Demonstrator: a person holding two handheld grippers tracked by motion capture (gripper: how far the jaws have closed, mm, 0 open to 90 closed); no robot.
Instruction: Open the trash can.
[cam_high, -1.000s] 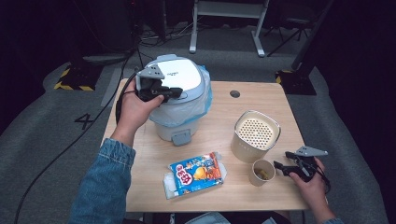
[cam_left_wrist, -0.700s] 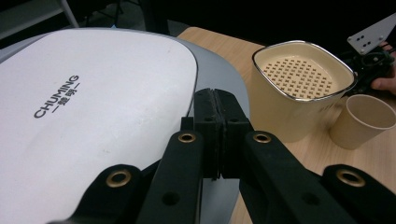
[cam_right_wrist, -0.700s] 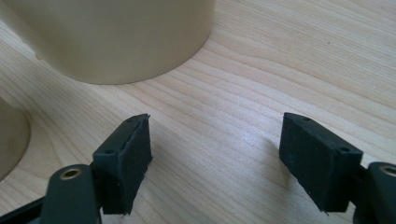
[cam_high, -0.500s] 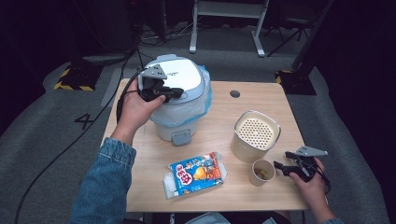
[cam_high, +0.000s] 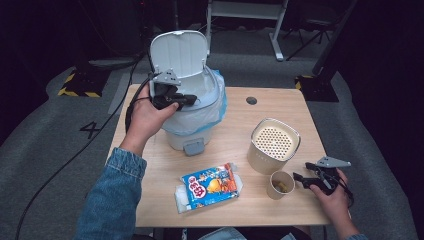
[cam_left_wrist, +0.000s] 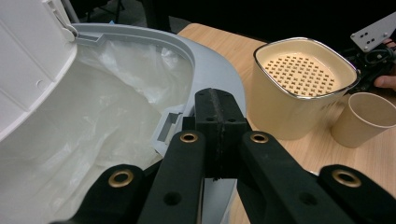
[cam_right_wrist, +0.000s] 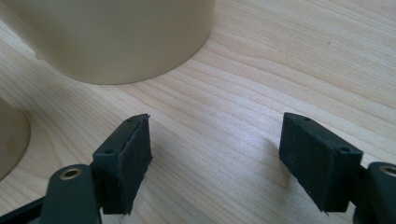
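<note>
Now, the key relation, line by line:

Bin: white trash bin (cam_high: 192, 107) w/ plastic liner stands at far-left part of table (cam_high: 280, 120), lid (cam_high: 179, 52) is up and leans away from the person; seen also in left gripper view (cam_left_wrist: 93, 121).
Left gripper: left gripper (cam_high: 175, 97) hovers at the bin's near-left rim, jaws pressed together w/ nothing between them (clear in left gripper view (cam_left_wrist: 219, 126)).
Right gripper: right gripper (cam_high: 301, 177) rests low at near-right corner, jaws apart and empty; in right gripper view (cam_right_wrist: 215, 154) bare wood lies between the 2 pads.
Cup: paper cup (cam_high: 281, 184) w/ something yellowish inside, just beside right gripper, on its left side as seen from above, upright.
Snack bag: snack bag (cam_high: 210, 186) lies flat at near-middle, long axis about left-right, slightly tilted.
Container: beige container (cam_high: 272, 145) w/ perforated top, just behind the cup.
Nearer hand: right is nearer to cup; snack bag is between the 2 hands, somewhat nearer the right one.
Direction to bin: from cup, the open mouth lies far-left, across the table, approx diagonal.
Judgement: prob. next move is right jaws closing on cup, then carry over to the bin.
</note>
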